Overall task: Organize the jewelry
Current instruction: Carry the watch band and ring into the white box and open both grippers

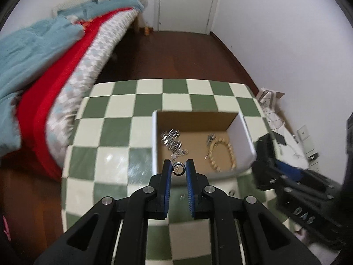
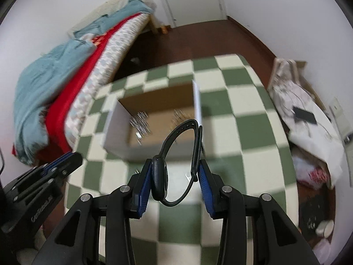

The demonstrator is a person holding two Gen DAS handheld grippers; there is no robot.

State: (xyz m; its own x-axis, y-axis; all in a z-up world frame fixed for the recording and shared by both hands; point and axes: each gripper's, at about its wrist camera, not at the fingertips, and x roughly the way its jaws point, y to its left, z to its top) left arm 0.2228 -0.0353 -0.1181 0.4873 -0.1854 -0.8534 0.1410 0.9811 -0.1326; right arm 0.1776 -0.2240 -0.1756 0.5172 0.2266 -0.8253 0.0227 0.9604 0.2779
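My left gripper point(image 1: 178, 169) is shut on a small dark ring point(image 1: 178, 169), held just above the near wall of an open cardboard box point(image 1: 154, 141). Inside the box lie a silver chain pile point(image 1: 174, 142) and a cream bead bracelet point(image 1: 222, 154). My right gripper point(image 2: 175, 172) is shut on a black wristwatch point(image 2: 160, 180), its strap looping between the blue pads, above the checkered table in front of the same box point(image 2: 117, 132). The right gripper point(image 1: 293, 183) also shows at the right in the left wrist view, and the left gripper point(image 2: 59, 163) at the left in the right wrist view.
The box stands on a green and white checkered table point(image 1: 114, 132). A bed with red and teal covers point(image 1: 44, 66) lies to the left. White bags and clutter point(image 2: 308, 119) sit by the wall at the right. Dark wooden floor point(image 1: 176, 53) leads to a white door.
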